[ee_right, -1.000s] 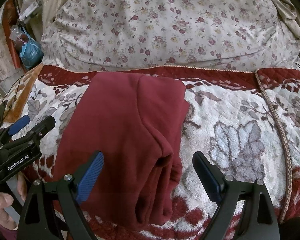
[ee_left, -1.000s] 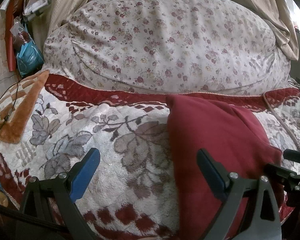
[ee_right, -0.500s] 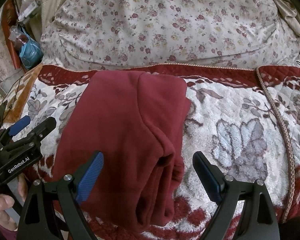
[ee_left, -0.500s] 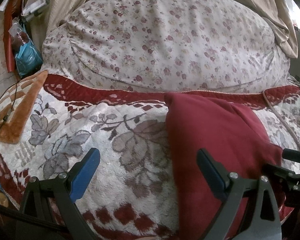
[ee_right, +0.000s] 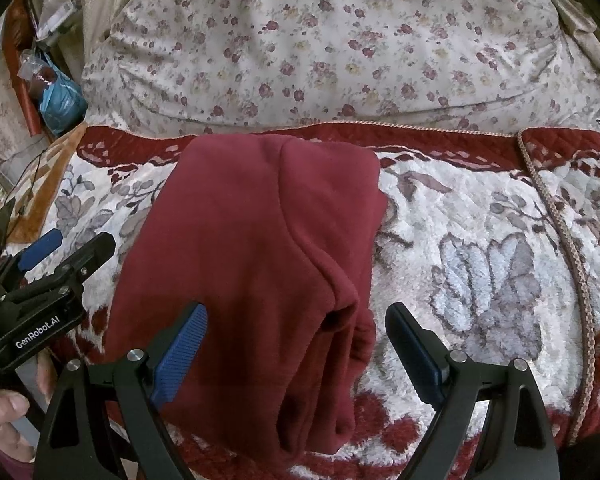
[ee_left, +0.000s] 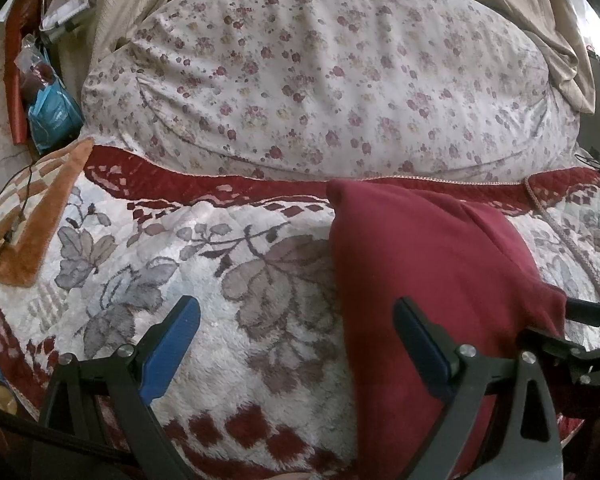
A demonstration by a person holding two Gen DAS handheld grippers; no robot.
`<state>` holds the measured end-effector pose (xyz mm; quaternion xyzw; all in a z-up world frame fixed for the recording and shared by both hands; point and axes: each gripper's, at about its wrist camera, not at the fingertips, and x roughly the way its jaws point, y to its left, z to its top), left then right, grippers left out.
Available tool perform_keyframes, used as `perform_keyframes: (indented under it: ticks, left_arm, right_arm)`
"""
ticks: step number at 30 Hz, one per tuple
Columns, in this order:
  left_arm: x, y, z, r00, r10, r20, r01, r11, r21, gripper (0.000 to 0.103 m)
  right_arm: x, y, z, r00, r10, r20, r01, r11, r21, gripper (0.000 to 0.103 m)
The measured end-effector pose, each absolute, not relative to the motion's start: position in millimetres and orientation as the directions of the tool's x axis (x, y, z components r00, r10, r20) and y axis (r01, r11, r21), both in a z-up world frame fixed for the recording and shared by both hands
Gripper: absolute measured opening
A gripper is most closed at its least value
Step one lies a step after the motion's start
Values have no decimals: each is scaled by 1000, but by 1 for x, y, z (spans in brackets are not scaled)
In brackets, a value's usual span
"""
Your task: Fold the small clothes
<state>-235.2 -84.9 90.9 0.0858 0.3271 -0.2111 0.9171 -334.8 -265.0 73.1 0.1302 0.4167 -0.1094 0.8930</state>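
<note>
1. Floral duvet fills the upper half of both wrist views, bunched along the far side of the bed.
2. Plush blanket, white with grey leaves and dark red border, covers the bed across mid and lower frame. Braided trim runs down its right side in the right wrist view.
3. Maroon garment lies folded on the blanket, centre-left in the right wrist view and centre-right in the left wrist view. Far edge touches the red border; a rolled fold runs down its right side to the near edge.
4. Bare blanket left of the garment in the left wrist view and right of it in the right wrist view.
5. Left gripper: spread wide, holding nothing; right finger over the garment, left finger over bare blanket.
6. Right gripper: spread wide, holding nothing, straddling the garment's near right part.
7. Blue bag at upper left, wedged beside the duvet; contents unclear.
</note>
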Motion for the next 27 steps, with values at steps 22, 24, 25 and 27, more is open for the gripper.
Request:
perform_keyframes:
  ticks: [22,24,25,27]
  left_arm:
    - [-239,-82,89,696,-341,-632,460,888,27,96]
    - [-241,-81,87,699,-348,-625,467,884,31,96]
    - [-242,-81,87,699,-350,-623,471,881,33,96]
    - [-242,-78,87,690,-362,-627,485,874,28,96]
  right_arm:
    - [-332,-265,69,622,-78,-779,302,942,147,94]
    - [-331,-265,68,621,-76,-780,301,942,148,94]
    - [-331,-264,69,621,-77,-780,302,942,148,94]
    - [-331,-264,69,624,-78,-778,303,942,148,94]
